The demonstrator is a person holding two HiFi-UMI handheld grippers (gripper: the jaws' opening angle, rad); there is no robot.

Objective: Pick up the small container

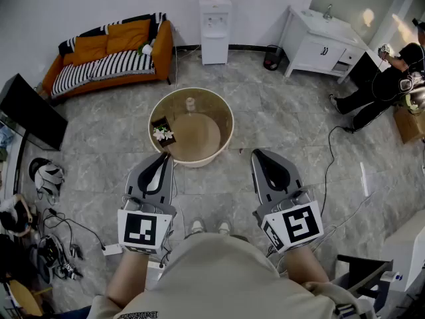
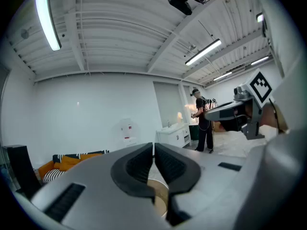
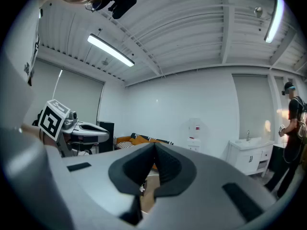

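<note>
The small container (image 1: 190,103), a pale little cylinder, stands upright on the far side of the round beige table (image 1: 219,108). Near the table's left rim sits a dark box with white flowers (image 1: 162,130). My left gripper (image 1: 165,154) is held just short of the table's near left edge, its jaws shut with nothing between them. My right gripper (image 1: 255,153) hovers off the table's near right side, also shut and empty. In the left gripper view the left gripper (image 2: 154,145) points level at the far wall; the right gripper (image 3: 154,145) does likewise in its own view.
An orange sofa (image 1: 109,52) stands at the back left, a white water dispenser (image 1: 215,20) against the far wall and a white sink cabinet (image 1: 322,42) at the back right. A person (image 1: 388,78) works at the right. A black screen (image 1: 30,111) and cables (image 1: 60,238) lie left.
</note>
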